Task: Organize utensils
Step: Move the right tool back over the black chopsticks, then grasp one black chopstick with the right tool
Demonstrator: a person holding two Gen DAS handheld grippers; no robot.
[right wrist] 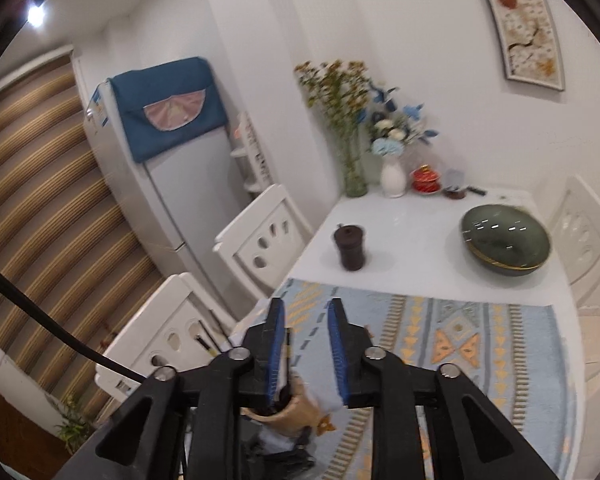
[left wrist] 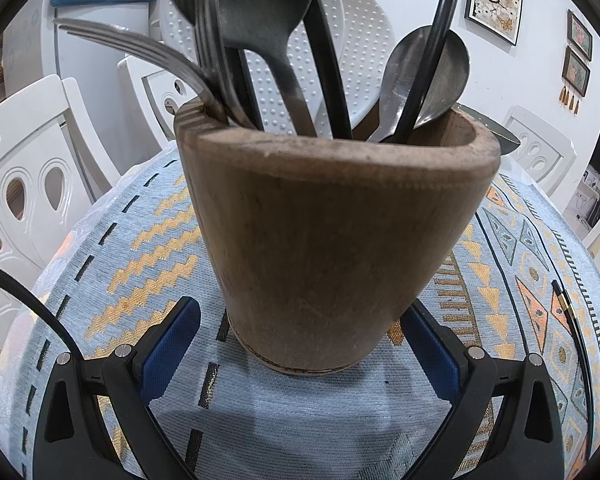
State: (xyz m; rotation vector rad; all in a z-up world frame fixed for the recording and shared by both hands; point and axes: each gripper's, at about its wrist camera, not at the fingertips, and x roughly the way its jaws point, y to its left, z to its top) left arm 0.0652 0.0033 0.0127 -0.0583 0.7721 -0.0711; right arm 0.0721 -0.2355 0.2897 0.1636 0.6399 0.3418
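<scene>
A brown wooden utensil holder [left wrist: 320, 240] stands upright on the patterned cloth [left wrist: 140, 240], close in the left wrist view. It is packed with forks [left wrist: 148, 46], a dark spoon [left wrist: 260, 12], a second spoon [left wrist: 428, 76], black handles and white dotted spatulas [left wrist: 360, 40]. My left gripper [left wrist: 300, 306] is open and straddles the holder's base; cloth shows between the left pad [left wrist: 172, 344] and the wood, and the right pad [left wrist: 432, 348] sits right at it. My right gripper [right wrist: 306, 302] is higher up and open, with nothing between its blue pads. The holder's rim [right wrist: 292, 412] shows beneath it.
A dark green bowl [right wrist: 506, 244], a dark ribbed cup [right wrist: 350, 248] and vases of flowers [right wrist: 392, 176] stand on the white table beyond the cloth. White chairs [right wrist: 260, 236] line the table's left side. A thin black stick with a gold band [left wrist: 568, 312] lies on the cloth at right.
</scene>
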